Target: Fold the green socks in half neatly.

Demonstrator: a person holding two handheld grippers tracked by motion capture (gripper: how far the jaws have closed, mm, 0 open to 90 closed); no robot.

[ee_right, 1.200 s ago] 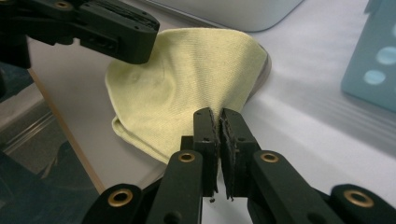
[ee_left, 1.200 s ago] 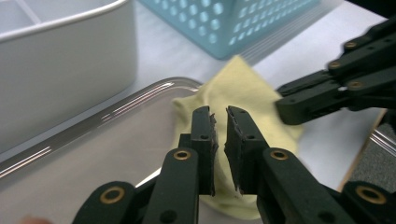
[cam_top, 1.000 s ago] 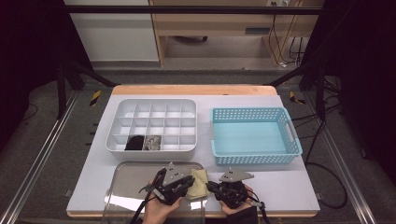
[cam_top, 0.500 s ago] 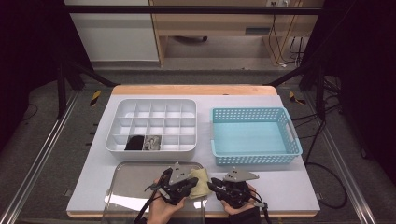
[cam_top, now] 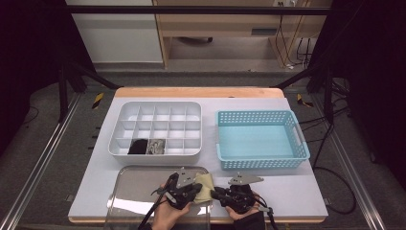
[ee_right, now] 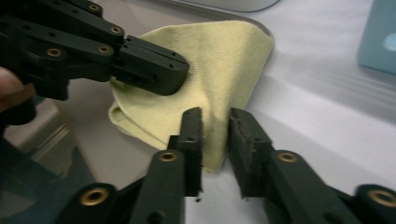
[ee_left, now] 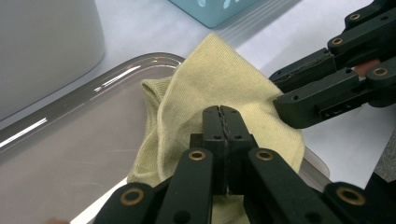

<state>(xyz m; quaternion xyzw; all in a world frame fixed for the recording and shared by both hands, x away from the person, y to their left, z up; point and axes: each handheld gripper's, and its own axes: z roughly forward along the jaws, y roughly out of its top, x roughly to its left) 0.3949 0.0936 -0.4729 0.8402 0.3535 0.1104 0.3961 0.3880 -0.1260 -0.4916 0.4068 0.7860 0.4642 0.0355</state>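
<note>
sock [ee_left: 219,84] yellow, on tray [ee_left: 70,154] edge; left hand-held gripper [ee_left: 223,122] closed.

Pale yellow sock [ee_left: 219,79], soft ribbed knit, folded and rumpled, lying half on the clear tray's [cam_top: 139,191] right rim, half on the white tabletop [cam_top: 287,191]

Left gripper [ee_left: 222,122] closed — right gripper [ee_right: 215,122] ajar

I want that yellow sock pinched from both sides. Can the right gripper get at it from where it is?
Probably yes. The right gripper stands at the yellow sock with a fold of it between its open jaws. The left gripper, shut, lies farther along the sock, not in its way.
</note>
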